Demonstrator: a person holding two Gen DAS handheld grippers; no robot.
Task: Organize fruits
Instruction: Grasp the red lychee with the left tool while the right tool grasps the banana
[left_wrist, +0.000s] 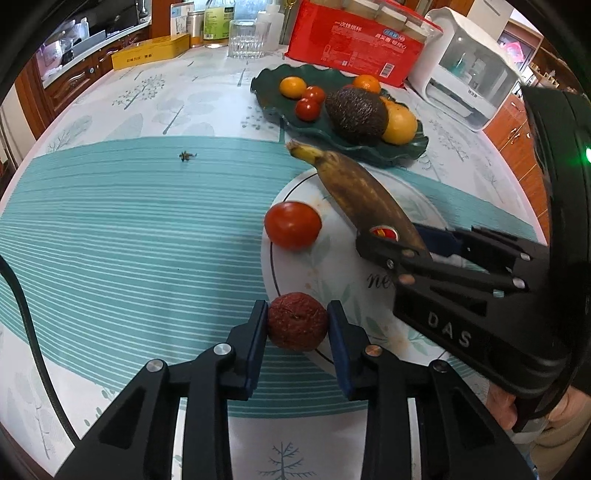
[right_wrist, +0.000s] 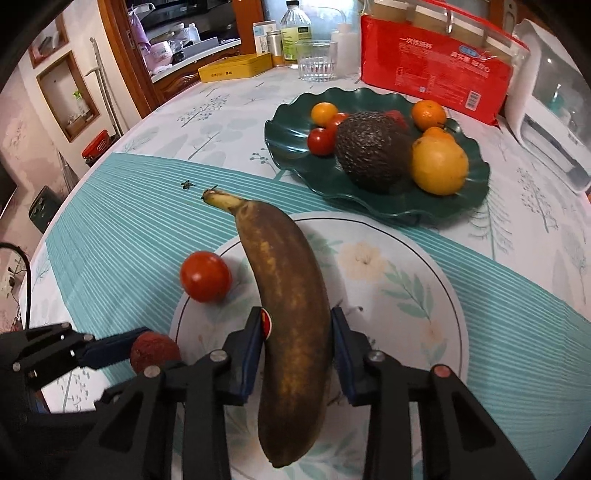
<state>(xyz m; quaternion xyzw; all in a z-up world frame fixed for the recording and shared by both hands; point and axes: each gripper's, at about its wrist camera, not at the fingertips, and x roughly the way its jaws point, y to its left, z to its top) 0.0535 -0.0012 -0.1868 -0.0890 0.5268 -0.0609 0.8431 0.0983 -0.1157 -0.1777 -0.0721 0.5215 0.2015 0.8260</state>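
so the left gripper (left_wrist: 297, 325) pinched the wrinkly red fruit (left_wrist: 297, 320) at the white plate (right_wrist: 424, 266) edge while the right gripper (right_wrist: 297, 341) clamped the brown banana (right_wrist: 291, 314) crosswise, stem aimed toward the green dish (right_wrist: 295, 147) further back on the table

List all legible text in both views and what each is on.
"DAS": raised letters on the black right gripper body.
"ne…": cursive print on the white floral plate, cut off by the gripper.
Chinese print on the red plastic package, yellow flat box and bottle labels: too blurred.
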